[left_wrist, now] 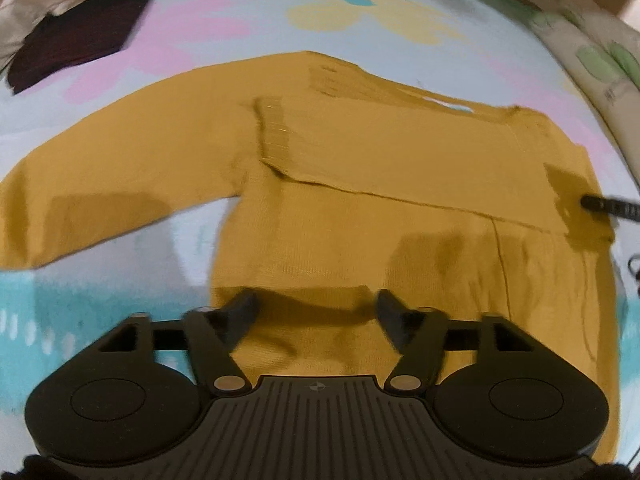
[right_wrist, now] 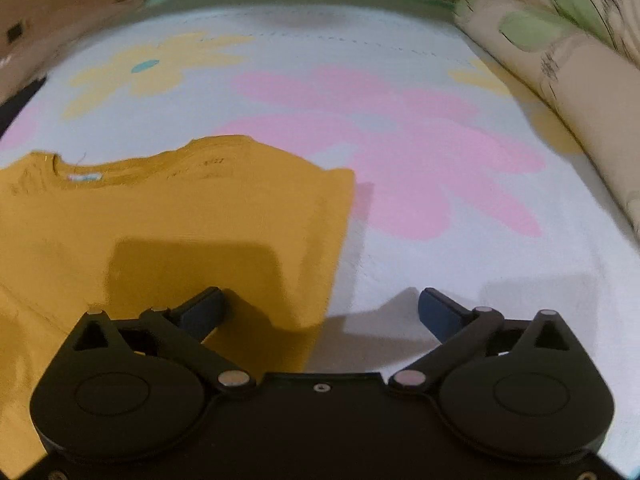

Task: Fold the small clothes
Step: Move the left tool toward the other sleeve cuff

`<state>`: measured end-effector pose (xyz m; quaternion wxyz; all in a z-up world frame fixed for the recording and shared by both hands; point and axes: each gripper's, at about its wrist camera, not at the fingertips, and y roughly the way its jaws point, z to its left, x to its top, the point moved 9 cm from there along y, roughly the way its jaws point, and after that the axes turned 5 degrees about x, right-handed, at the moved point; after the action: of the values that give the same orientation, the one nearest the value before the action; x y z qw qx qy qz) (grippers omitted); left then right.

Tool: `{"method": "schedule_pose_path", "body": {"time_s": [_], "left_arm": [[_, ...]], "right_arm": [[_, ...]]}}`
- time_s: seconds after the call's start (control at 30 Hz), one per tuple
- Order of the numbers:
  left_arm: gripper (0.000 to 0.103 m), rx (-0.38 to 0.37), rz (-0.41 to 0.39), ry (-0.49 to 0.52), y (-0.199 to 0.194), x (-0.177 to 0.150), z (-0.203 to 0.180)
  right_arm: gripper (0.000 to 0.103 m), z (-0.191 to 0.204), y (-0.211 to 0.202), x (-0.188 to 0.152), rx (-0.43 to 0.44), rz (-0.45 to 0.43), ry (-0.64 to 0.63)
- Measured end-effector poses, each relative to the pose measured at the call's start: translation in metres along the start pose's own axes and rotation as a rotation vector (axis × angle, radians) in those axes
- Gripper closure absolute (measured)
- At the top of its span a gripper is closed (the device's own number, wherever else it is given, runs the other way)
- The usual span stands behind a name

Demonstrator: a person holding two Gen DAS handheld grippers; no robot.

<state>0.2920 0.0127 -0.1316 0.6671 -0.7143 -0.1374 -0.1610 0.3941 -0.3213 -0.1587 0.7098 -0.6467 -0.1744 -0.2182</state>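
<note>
Nearest, the left hand-held gripper [left_wrist: 316,304] hangs with jaws spread over the lower body of a mustard-yellow knit long-sleeved sweater [left_wrist: 360,184], gripping nothing. The right hand-held gripper [right_wrist: 322,306] is spread wide, astride the sweater's folded side edge [right_wrist: 168,216], pads clear of the cloth. The sweater lies flat on a pale blue flower-printed bed sheet [right_wrist: 400,152], one sleeve folded across its chest. Farther off lies a dark maroon folded garment [left_wrist: 80,36].

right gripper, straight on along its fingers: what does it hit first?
Likely the right edge of the mustard sweater: the open right gripper straddles it, one finger over knit, one over the floral sheet. Depth unclear.
</note>
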Motion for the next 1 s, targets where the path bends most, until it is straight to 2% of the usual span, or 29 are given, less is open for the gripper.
{"method": "schedule_pose_path", "body": {"time_s": [0.07, 0.13, 0.27, 0.43, 0.73, 1.0], "left_arm": [[0.027, 0.007, -0.007, 0.028, 0.0, -0.002, -0.004], [0.027, 0.011, -0.013, 0.048, -0.002, -0.003, -0.007], [0.027, 0.002, -0.04, 0.03, -0.013, 0.001, -0.001], [0.027, 0.051, -0.103, 0.019, -0.032, 0.009, 0.026], [0.027, 0.154, -0.184, -0.103, -0.068, 0.009, 0.115], [0.027, 0.223, -0.212, -0.344, -0.097, -0.018, 0.222]], "right_arm": [[0.0, -0.001, -0.007, 0.0, -0.023, 0.008, 0.02], [0.0, 0.003, -0.022, 0.006, -0.022, -0.021, 0.018], [0.0, 0.028, -0.059, 0.017, 0.054, -0.075, 0.039], [0.0, 0.076, -0.099, 0.01, 0.174, -0.091, 0.048], [0.0, 0.169, -0.144, -0.046, 0.331, -0.046, -0.055], [0.0, 0.216, -0.147, -0.066, 0.418, -0.035, -0.103]]}}
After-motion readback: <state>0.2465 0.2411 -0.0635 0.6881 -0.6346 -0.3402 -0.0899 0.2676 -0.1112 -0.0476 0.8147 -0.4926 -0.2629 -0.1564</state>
